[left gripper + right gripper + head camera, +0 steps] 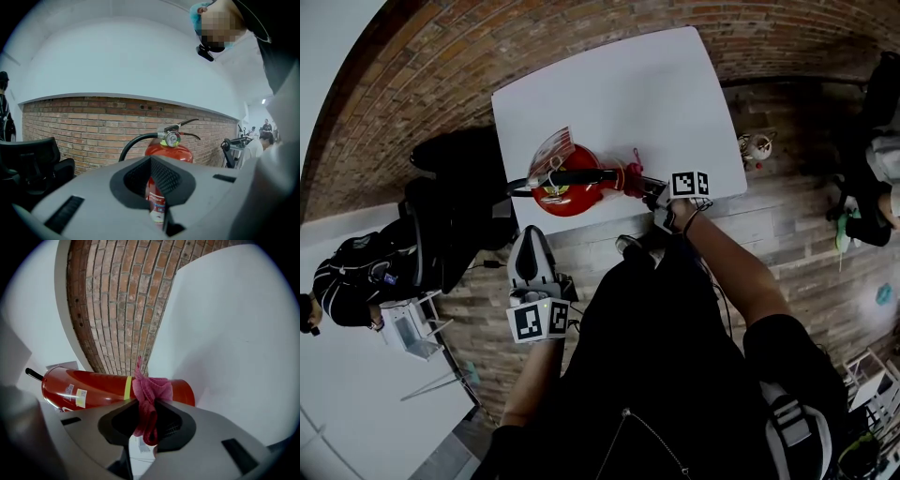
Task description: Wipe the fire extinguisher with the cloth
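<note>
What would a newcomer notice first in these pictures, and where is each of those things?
The red fire extinguisher catches the eye first: it stands upright near the front edge of the white table. Next comes the pink cloth, pinched between the fingers of the right gripper and held up to the extinguisher's side. The left gripper hangs lower, off the table, holding nothing.

The person wears black clothing. The left gripper (532, 240) and right gripper (652, 191) have grey bodies, each bearing a cube (538, 320) of black-and-white square markers.
</note>
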The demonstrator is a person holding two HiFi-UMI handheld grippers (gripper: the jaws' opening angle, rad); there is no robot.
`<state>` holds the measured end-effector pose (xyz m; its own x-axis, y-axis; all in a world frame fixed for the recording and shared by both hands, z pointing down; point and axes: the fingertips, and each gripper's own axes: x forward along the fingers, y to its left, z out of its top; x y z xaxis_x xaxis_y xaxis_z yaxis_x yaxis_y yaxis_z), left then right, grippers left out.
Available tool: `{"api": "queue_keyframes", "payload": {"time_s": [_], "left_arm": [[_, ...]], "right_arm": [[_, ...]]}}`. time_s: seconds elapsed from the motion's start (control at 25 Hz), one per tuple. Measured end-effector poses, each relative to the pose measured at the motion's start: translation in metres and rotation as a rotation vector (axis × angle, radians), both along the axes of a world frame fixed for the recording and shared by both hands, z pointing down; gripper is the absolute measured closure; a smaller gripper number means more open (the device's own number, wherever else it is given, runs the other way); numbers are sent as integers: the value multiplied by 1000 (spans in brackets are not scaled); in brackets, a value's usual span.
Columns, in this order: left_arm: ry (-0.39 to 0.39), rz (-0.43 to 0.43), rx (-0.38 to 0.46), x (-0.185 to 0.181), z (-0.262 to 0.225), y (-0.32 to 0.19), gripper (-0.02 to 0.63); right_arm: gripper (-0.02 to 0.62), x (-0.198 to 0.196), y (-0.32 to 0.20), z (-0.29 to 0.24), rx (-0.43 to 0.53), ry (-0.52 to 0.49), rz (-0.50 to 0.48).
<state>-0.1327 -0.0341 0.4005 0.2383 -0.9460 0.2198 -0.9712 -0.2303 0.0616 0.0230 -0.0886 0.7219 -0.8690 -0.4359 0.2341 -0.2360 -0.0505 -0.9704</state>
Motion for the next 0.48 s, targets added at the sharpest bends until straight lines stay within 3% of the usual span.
{"api": "queue_keyframes", "payload": {"time_s": [0.48], "left_arm": [[28, 6, 26, 5, -8, -3, 576]], "right_arm": [[495, 2, -1, -52, 29, -49, 11]]}}
